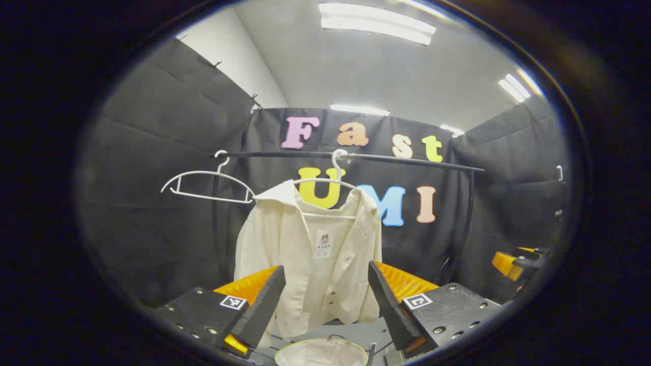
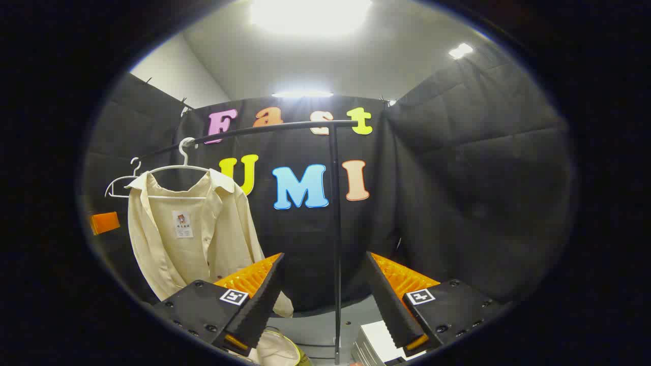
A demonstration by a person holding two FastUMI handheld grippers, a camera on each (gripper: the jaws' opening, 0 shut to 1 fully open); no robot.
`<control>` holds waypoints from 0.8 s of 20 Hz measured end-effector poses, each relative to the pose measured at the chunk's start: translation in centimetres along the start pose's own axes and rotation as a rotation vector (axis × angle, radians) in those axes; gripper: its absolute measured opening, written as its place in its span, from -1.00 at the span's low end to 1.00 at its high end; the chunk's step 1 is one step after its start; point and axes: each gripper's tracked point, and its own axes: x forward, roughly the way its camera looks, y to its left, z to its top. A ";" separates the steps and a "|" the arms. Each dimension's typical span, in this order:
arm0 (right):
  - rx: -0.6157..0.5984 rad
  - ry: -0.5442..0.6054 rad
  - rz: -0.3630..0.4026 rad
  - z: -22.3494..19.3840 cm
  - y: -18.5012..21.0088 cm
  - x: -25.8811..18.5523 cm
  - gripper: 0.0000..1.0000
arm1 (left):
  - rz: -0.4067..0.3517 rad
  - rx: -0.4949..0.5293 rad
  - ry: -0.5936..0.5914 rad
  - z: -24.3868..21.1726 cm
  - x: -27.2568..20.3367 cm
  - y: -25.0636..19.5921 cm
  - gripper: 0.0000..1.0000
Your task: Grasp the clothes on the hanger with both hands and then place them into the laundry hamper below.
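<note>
In the left gripper view the left tongs (image 1: 325, 300) stand wide apart and grasp nothing, with the cream shirt (image 1: 310, 259) hanging beyond the gap between them — not touching either finger. The shirt hangs on a white hanger (image 1: 333, 175) hooked over the dark rail (image 1: 407, 160) at about 12 o'clock; a second, bare white hanger (image 1: 206, 185) hangs on the same rail at about 10 o'clock. Below the shirt, at 6 o'clock, the rim of the laundry hamper (image 1: 321, 352) shows between the fingers. The right tongs (image 1: 516, 262) appear at 3 o'clock. In the right gripper view the right tongs (image 2: 325, 300) are likewise spread and empty — the shirt (image 2: 188, 239) hangs at about 9 o'clock, well off to the side, and the rack's upright pole (image 2: 335, 244) stands ahead between the fingers. The hamper (image 2: 277, 348) sits at 6 o'clock.
</note>
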 end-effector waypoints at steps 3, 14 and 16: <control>-0.014 -0.005 0.010 0.1 0.4 -0.4 0.99 | 0.008 0.008 -0.010 0.2 -0.2 0.6 0.91; -0.027 0.025 0.012 -0.6 1.3 -0.7 0.89 | 0.028 0.057 -0.010 -0.4 -1.3 1.9 0.89; -0.031 0.031 0.018 -0.4 1.8 -0.5 0.93 | 0.029 0.045 0.002 -0.7 -1.3 2.1 0.89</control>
